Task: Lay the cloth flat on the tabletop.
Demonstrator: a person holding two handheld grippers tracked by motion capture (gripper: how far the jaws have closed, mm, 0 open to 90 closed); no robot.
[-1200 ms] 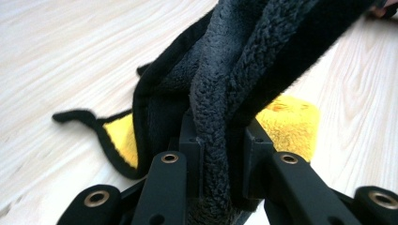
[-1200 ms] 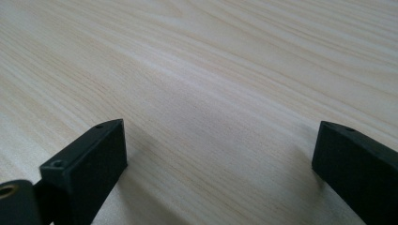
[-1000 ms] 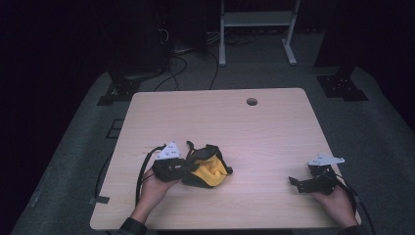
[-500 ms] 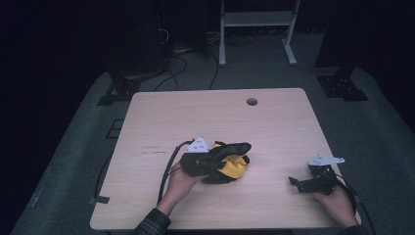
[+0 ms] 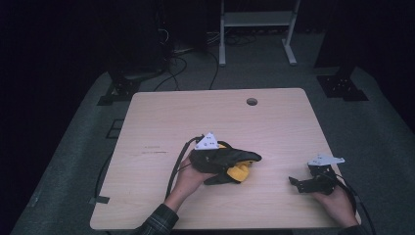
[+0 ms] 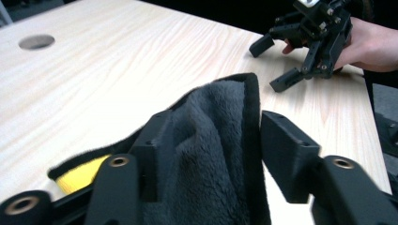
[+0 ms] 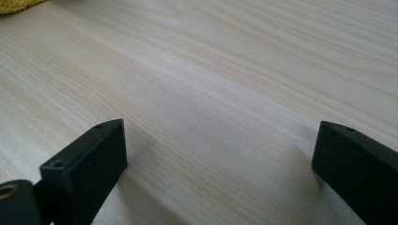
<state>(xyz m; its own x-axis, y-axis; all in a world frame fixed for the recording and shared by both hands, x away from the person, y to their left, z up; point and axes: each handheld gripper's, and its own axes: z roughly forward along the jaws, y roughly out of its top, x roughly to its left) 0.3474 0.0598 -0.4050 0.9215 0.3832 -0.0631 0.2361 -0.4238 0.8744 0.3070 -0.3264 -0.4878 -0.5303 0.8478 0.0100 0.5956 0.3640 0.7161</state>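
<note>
Left of centre on the table [image 5: 147,122], toward the near edge, the left gripper [image 5: 232,169] sits over the black-and-yellow cloth [image 5: 230,164]. Its jaws have just been opening, and in the left gripper view the dark fleece of the cloth [image 6: 216,154] is bunched between them, one edge against the left jaw with a sliver of gap at the right, so the squeeze is off. Over at the near right, well apart, the right gripper [image 5: 299,184] rests on the wood, its jaws spread wide with bare tabletop between them.
</note>
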